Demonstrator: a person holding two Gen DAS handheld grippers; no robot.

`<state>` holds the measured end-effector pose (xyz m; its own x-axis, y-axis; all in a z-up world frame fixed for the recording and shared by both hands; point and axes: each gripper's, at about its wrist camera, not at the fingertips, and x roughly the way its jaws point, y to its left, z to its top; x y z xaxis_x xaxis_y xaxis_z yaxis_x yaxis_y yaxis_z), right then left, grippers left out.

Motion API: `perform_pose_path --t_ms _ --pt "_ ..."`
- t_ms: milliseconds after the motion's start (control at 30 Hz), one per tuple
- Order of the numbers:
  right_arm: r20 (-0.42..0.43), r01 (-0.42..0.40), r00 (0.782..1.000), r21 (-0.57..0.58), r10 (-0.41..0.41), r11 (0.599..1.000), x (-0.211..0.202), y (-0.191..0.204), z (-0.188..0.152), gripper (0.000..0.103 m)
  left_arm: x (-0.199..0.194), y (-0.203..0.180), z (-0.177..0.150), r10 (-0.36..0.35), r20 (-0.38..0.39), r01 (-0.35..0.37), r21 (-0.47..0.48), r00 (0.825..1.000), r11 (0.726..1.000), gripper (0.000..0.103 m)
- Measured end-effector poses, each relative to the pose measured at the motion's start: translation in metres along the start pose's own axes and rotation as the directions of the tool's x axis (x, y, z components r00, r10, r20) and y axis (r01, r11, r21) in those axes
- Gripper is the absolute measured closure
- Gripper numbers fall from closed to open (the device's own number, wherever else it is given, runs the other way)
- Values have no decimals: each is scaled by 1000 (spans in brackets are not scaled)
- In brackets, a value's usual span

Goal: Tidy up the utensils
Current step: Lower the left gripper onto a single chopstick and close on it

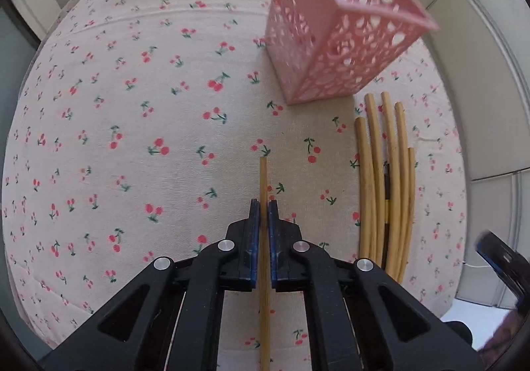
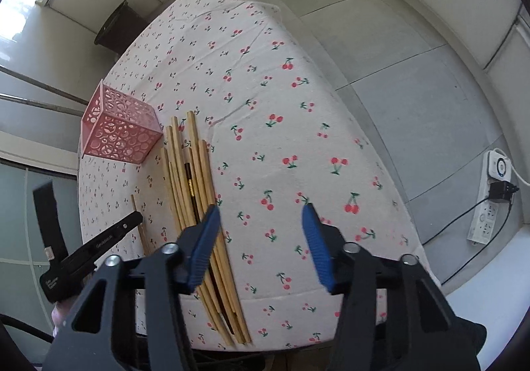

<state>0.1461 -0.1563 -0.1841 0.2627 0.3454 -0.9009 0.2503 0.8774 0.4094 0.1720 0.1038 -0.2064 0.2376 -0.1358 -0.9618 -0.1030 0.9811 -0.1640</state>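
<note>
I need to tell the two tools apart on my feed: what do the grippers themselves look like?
Both look alike: the left gripper and right gripper have black angular plastic linkage arms with triangular cutouts, round silver pivot pins, and ribbed blue pads. Seen from the right wrist, the left one's body carries small white lettering, too small to read.

Cherry-print tablecloth (image 2: 265, 99) covers table. White power strip (image 2: 490, 202) on floor w/ black plug in it, cable trailing. Dark round bin (image 2: 116, 26) beyond table's far end.
</note>
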Motion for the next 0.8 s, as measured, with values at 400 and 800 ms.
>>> perform_pose_path --t_ms 400,800 --pt "-62 145 987 -73 -149 987 62 58 48 81 -60 28 2 -140 84 138 32 987 990 99" --pt "-62 213 973 -137 -223 967 83 77 53 81 -62 27 3 -163 68 161 30 984 987 98"
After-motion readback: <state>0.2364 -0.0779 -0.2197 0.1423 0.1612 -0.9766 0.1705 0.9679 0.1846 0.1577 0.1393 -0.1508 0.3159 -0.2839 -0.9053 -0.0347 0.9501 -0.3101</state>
